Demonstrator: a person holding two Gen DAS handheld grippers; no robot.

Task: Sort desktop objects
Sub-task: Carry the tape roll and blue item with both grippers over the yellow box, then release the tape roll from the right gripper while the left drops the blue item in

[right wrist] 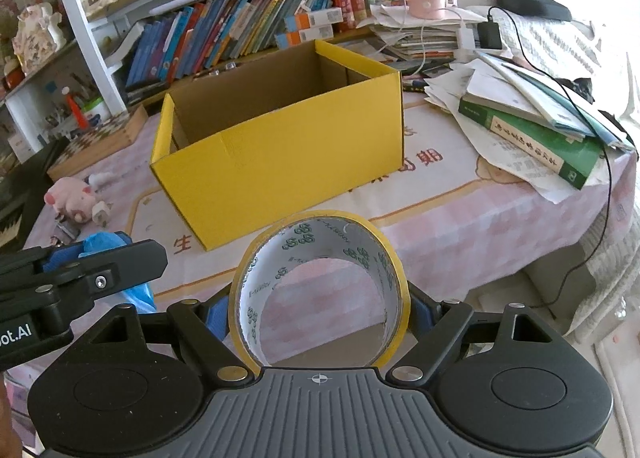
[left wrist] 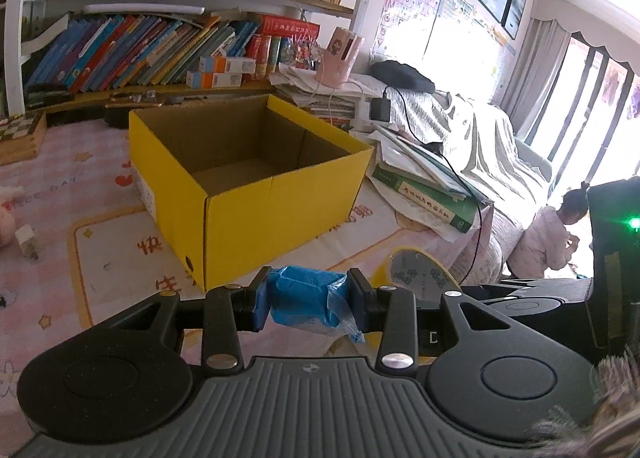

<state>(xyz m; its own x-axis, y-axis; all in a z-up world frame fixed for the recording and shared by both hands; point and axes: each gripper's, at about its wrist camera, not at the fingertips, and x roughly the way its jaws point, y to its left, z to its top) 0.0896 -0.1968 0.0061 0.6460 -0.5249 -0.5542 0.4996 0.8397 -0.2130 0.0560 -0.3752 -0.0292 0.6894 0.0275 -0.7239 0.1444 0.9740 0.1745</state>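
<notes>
An open, empty yellow cardboard box [left wrist: 240, 193] stands on the pink tablecloth; it also shows in the right wrist view [right wrist: 280, 161]. My left gripper [left wrist: 310, 298] is shut on a blue plastic packet [left wrist: 304, 300], held above the table just in front of the box's near corner. My right gripper [right wrist: 320, 310] is shut on a roll of yellow tape [right wrist: 320, 286], held upright in front of the box. The left gripper with its blue packet [right wrist: 100, 246] shows at the left of the right wrist view. The tape roll [left wrist: 420, 270] shows at the right in the left wrist view.
A stack of books and papers with a green book [right wrist: 536, 145] lies right of the box. A pink plush toy [right wrist: 74, 197] and a wooden checkered box [right wrist: 100, 137] lie to the left. Bookshelves [left wrist: 140, 53] stand behind. A black cable [right wrist: 600, 193] hangs over the table's right edge.
</notes>
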